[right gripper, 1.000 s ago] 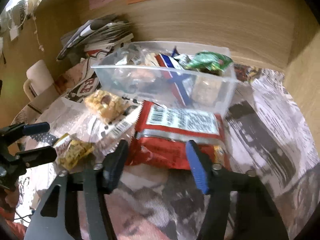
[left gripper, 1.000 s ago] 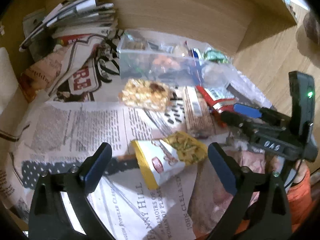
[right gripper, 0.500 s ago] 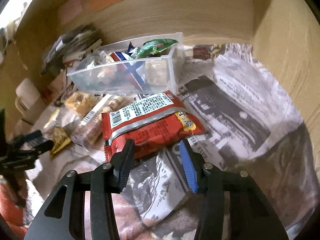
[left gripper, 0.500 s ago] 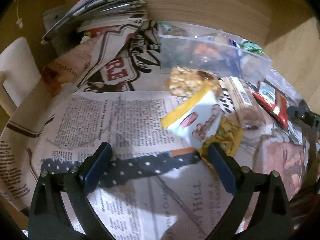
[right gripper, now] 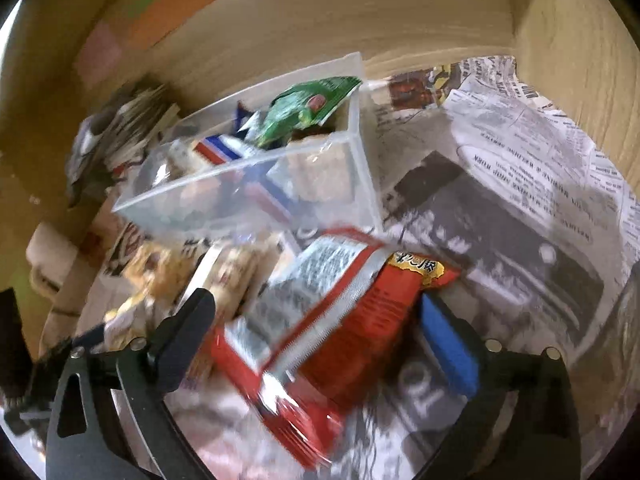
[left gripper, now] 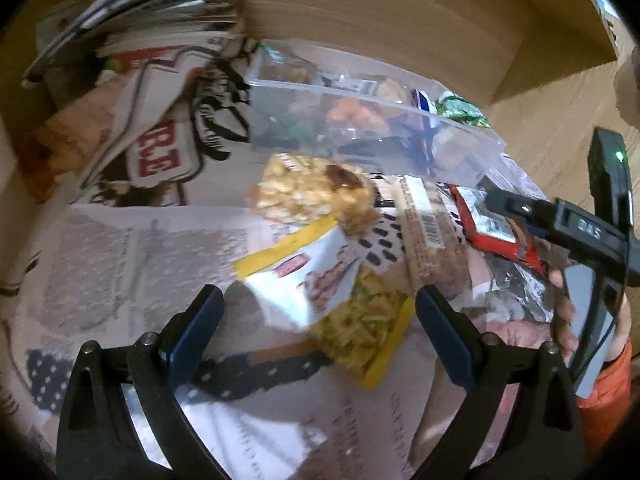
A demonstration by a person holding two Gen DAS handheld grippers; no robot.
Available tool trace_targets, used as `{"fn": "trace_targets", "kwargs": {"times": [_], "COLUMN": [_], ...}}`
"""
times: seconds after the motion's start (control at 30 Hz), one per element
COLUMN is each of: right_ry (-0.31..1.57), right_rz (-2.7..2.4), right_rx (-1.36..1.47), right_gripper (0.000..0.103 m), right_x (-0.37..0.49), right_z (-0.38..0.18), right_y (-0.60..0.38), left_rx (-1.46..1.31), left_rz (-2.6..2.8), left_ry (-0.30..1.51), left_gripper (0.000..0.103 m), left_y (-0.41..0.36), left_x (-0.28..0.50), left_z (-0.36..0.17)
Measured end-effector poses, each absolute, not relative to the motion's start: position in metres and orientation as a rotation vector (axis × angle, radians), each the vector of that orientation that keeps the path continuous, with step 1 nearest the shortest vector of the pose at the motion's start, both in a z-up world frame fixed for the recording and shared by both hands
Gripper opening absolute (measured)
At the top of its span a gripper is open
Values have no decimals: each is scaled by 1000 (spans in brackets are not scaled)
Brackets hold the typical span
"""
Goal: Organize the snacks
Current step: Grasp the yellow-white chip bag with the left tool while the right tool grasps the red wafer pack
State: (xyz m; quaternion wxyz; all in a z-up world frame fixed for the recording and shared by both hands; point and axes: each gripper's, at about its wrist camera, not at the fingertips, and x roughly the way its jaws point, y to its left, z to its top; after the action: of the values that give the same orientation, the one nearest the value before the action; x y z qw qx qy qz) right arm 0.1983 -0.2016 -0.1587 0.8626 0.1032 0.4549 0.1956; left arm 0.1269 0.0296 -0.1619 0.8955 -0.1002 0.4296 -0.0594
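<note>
A clear plastic bin (left gripper: 360,128) holding several snacks stands at the back; it also shows in the right wrist view (right gripper: 256,184). A yellow-and-white snack bag (left gripper: 332,296) lies on newspaper just ahead of my open left gripper (left gripper: 316,324). Behind it lie a peanut brittle bar (left gripper: 312,196) and a long wrapped bar (left gripper: 428,236). My right gripper (right gripper: 316,328) is open with a red snack packet (right gripper: 320,332) between its jaws; I cannot tell if the pads touch it. The right gripper (left gripper: 560,220) shows at the right of the left wrist view, over the red packet (left gripper: 492,224).
Newspaper (right gripper: 520,208) covers the surface. A stack of papers and magazines (left gripper: 140,12) lies at the back left. Wooden walls (right gripper: 400,12) close the back and right side. A beige mug (right gripper: 48,256) sits at the far left.
My right gripper has opened wider and moved forward around the red packet. My left gripper has come closer to the yellow-and-white bag, and the view has swung back right.
</note>
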Motion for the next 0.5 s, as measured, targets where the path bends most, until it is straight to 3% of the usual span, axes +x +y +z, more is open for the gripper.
{"fn": "trace_targets", "kwargs": {"times": [0.17,0.4,0.5], "right_ry": [968,946,937], "right_rz": [375,363,346], "right_rx": [116,-94,-125], "right_gripper": [101,82,80], "right_x": [207,192,186], "right_z": [-165,-171,-170], "right_y": [-196,-200,-210], "left_rx": [-173,-60,-16], "left_rz": [-131,-95,-77], "left_ry": [897,876,866], "left_gripper": [98,92,87], "left_y": [15,8,9], "left_x": [146,149,139], "left_z": [-168,-174,-175]}}
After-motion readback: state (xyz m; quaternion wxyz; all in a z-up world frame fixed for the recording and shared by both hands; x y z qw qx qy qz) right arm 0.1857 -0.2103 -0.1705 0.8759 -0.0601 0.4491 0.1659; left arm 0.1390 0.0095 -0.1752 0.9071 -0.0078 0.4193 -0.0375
